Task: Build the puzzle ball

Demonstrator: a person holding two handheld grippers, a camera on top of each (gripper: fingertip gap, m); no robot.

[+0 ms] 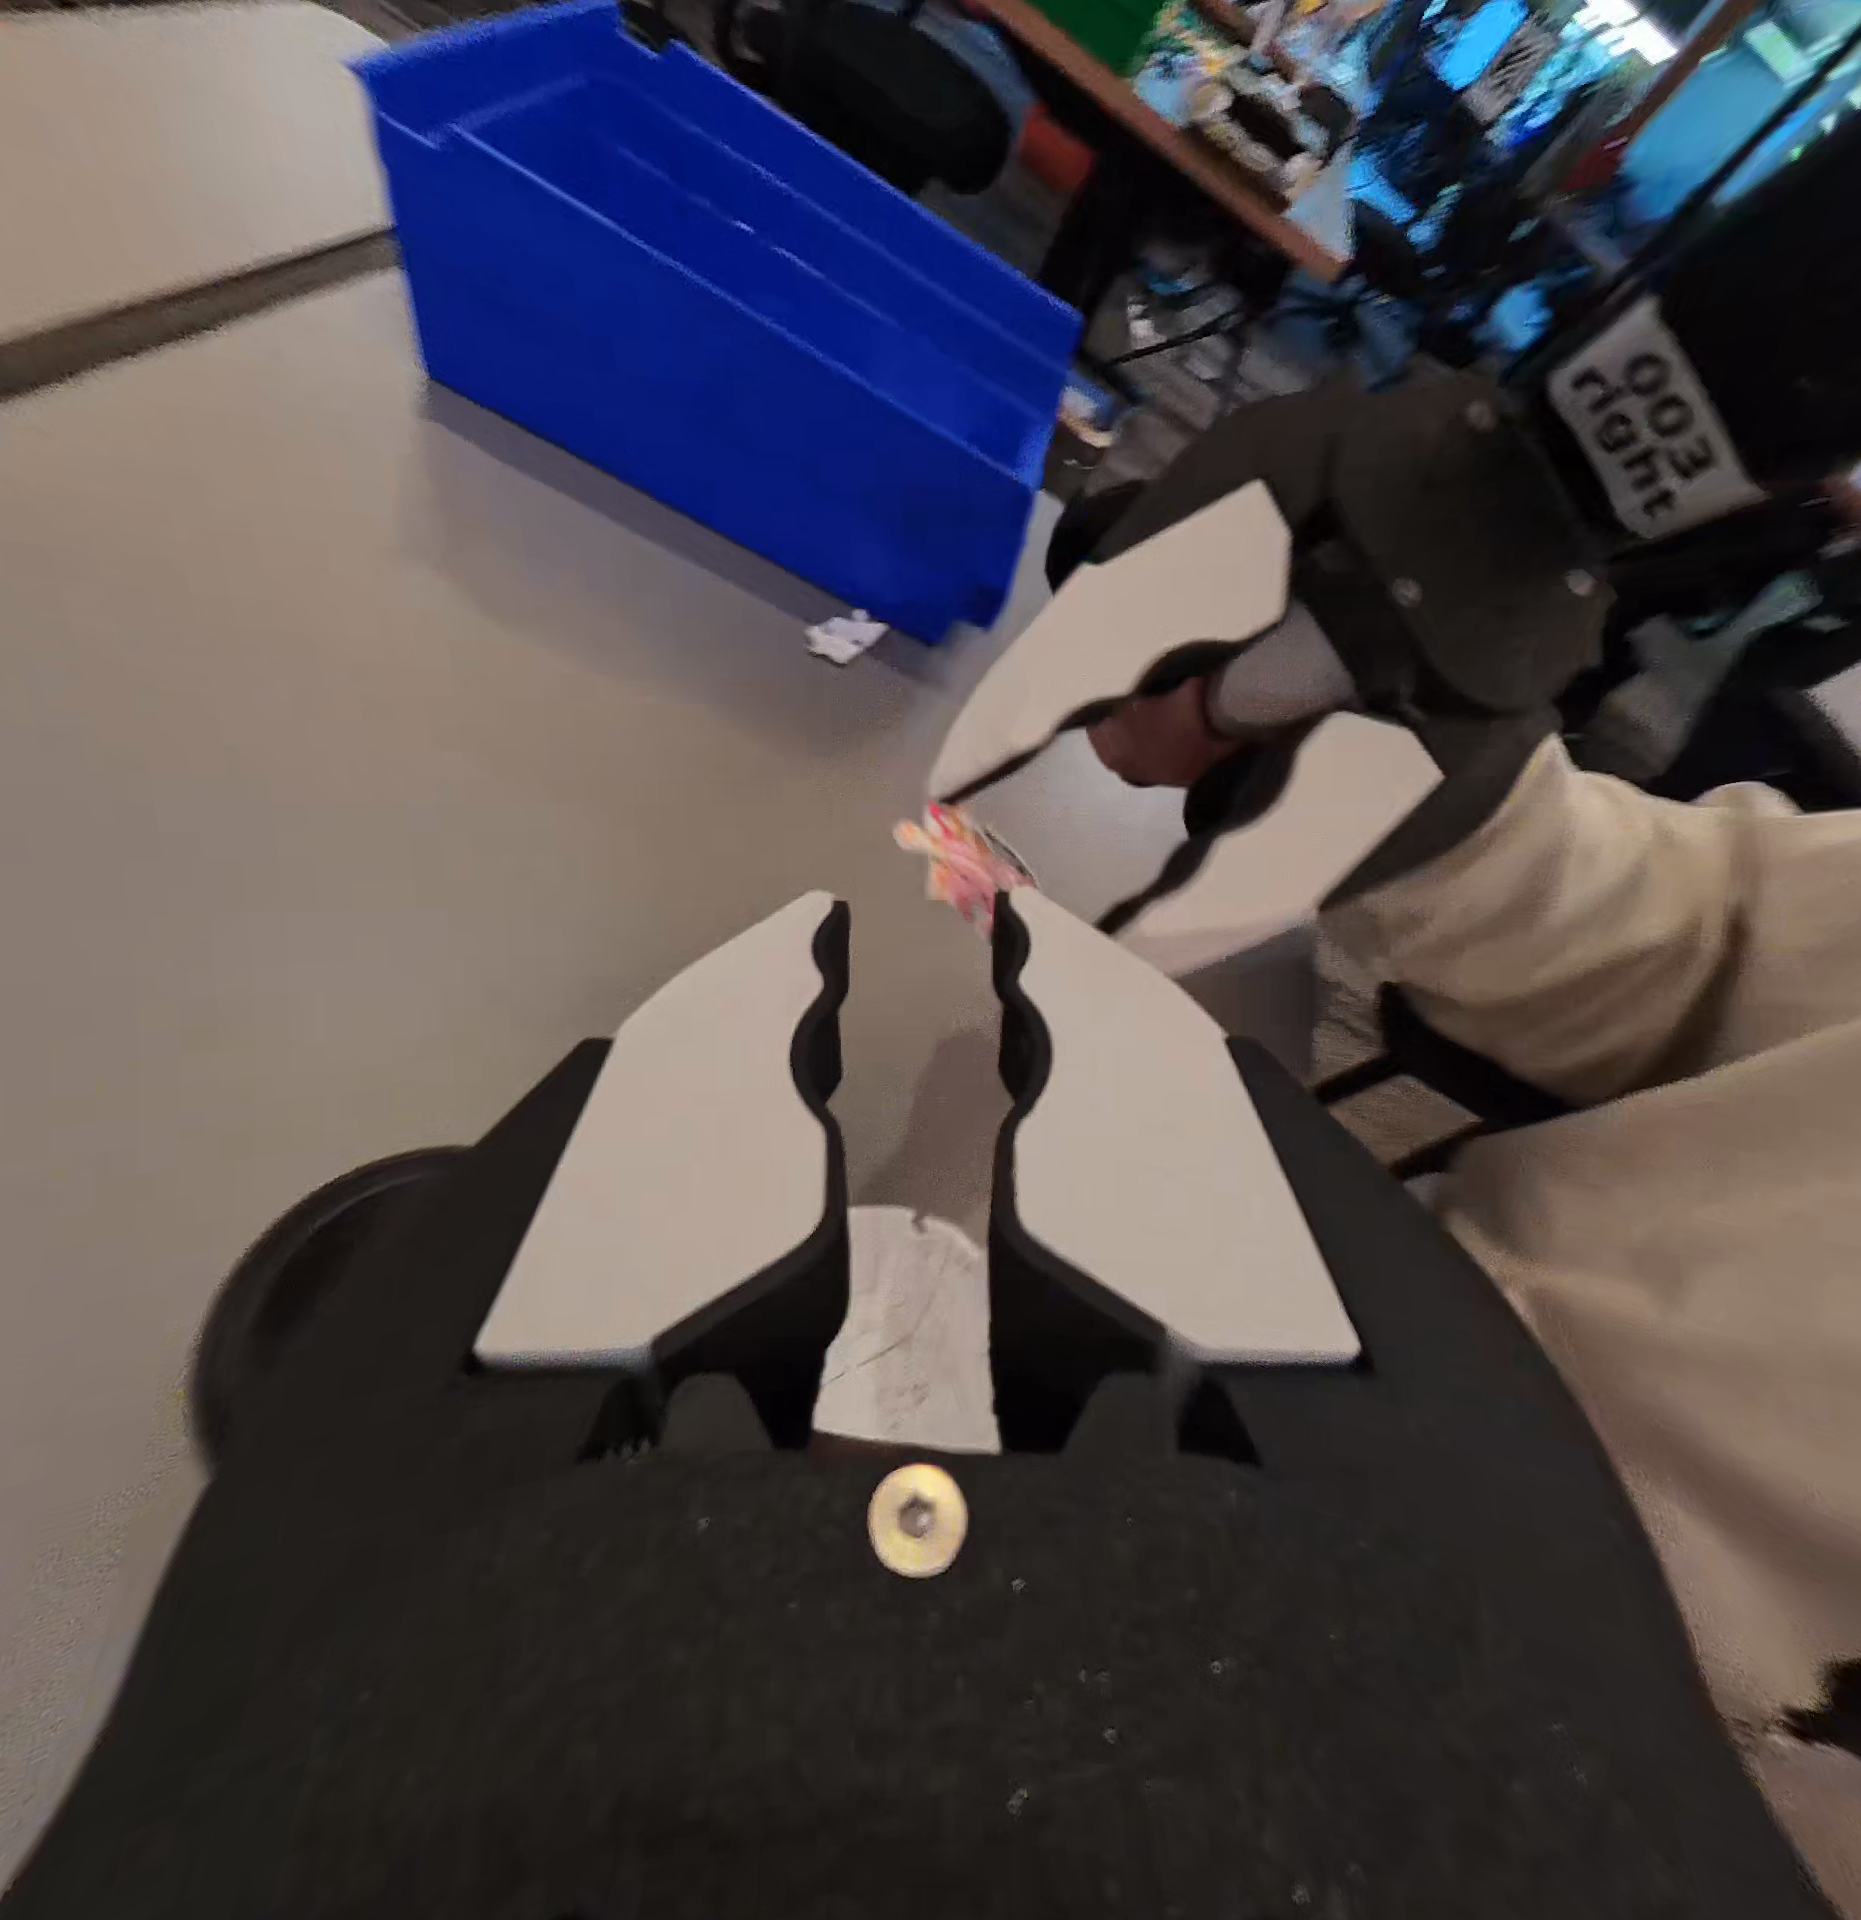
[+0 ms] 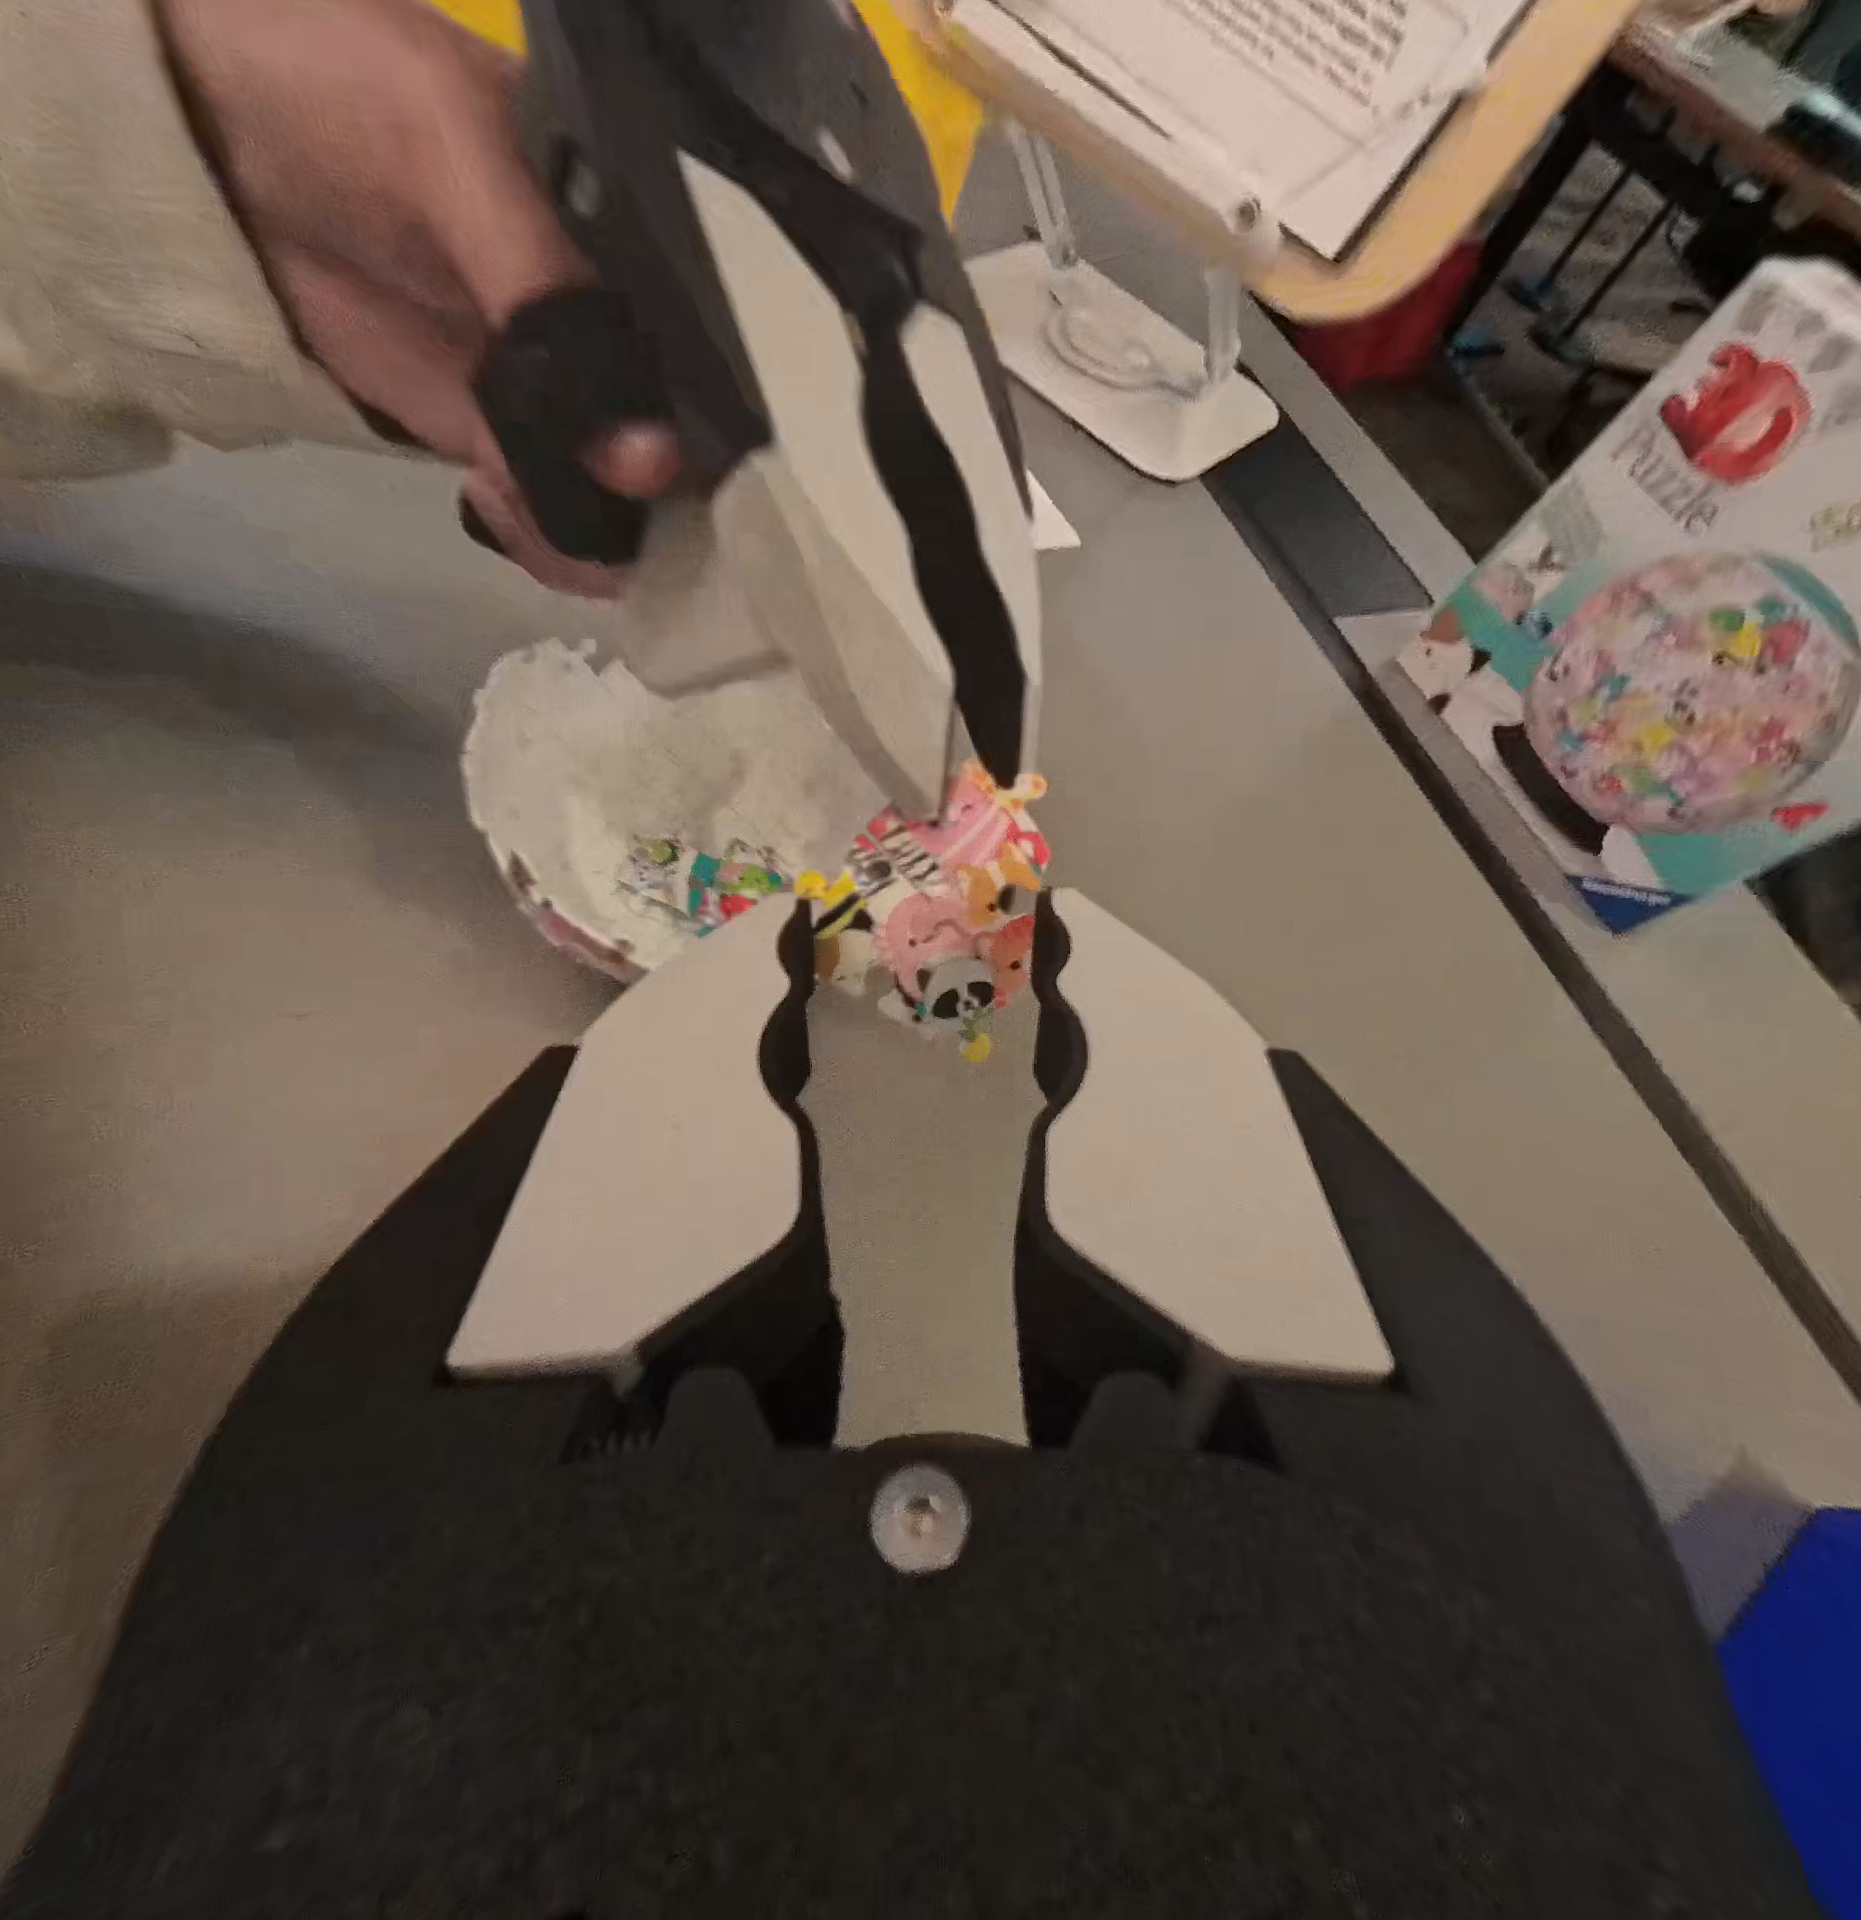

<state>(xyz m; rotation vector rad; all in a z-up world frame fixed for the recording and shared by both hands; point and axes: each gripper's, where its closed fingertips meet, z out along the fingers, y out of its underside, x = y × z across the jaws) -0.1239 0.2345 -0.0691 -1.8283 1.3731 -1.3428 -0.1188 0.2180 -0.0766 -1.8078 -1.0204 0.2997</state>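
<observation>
A joined section of colourful puzzle pieces (image 2: 936,925) stands upright between my right gripper's (image 2: 926,909) fingertips, which are shut on its side edges. In the left wrist view it shows edge-on (image 1: 962,862). My left gripper (image 1: 921,904) is open and empty; its right fingertip is just beside the section. In the right wrist view the left gripper (image 2: 941,795) comes down from above and its tip touches the section's top edge. A white half-ball shell (image 2: 593,769) lies on the table behind, with a few loose pieces (image 2: 697,873) inside; it also shows under my left gripper (image 1: 905,1320).
A blue bin (image 1: 718,312) stands at the back of the grey table (image 1: 230,831), with a small white scrap (image 1: 845,636) at its corner. The puzzle's box (image 2: 1684,644) and a white document stand (image 2: 1144,353) are off to the right. A person's hand (image 2: 386,270) holds the left gripper. Only a small space, under 4 cm, lies between the two pairs of fingers.
</observation>
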